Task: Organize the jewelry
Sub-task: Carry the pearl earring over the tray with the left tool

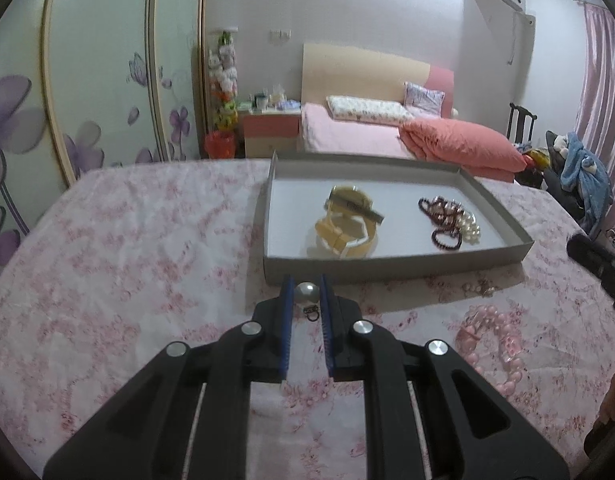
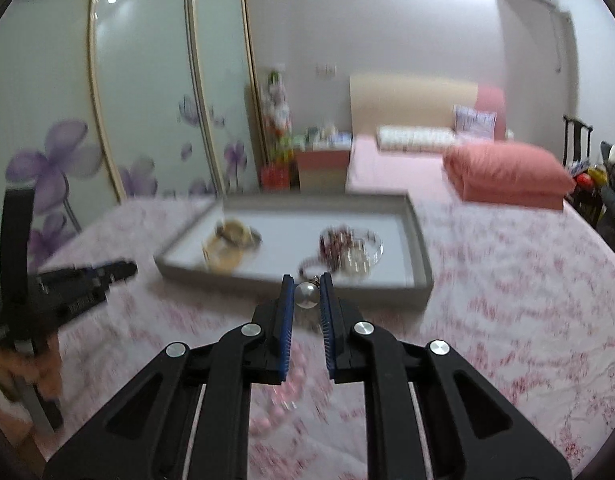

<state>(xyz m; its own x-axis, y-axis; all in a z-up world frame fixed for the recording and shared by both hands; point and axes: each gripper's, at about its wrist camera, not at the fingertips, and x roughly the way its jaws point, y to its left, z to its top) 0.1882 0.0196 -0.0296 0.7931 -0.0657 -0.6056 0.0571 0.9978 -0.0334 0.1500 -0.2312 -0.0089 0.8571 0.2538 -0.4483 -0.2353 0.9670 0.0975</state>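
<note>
Left gripper [image 1: 306,294]: clamped on a pearl earring [image 1: 306,293], just before the tray's near wall.
Grey tray [image 1: 391,266]: holds gold bangles [image 1: 349,224] and dark bead bracelets [image 1: 447,216].
Right gripper [image 2: 306,294]: pinching what seems a second pearl drop [image 2: 306,294]; view blurred.
Pink bead bracelet [image 1: 495,344]: on the floral cloth [image 1: 127,280].

Light comes from a bright ceiling source at the far top, blown out to white glare on the wall above the bed [image 1: 359,132]. A small lamp reflection glints on the wardrobe doors [image 1: 99,80] at the left. The left wrist view is fairly sharp, and the tray [image 1: 395,267] casts a soft shadow on the near cloth. The right wrist view is smeared by motion blur throughout. Both views bend strongly toward dark, vignetted corners.
</note>
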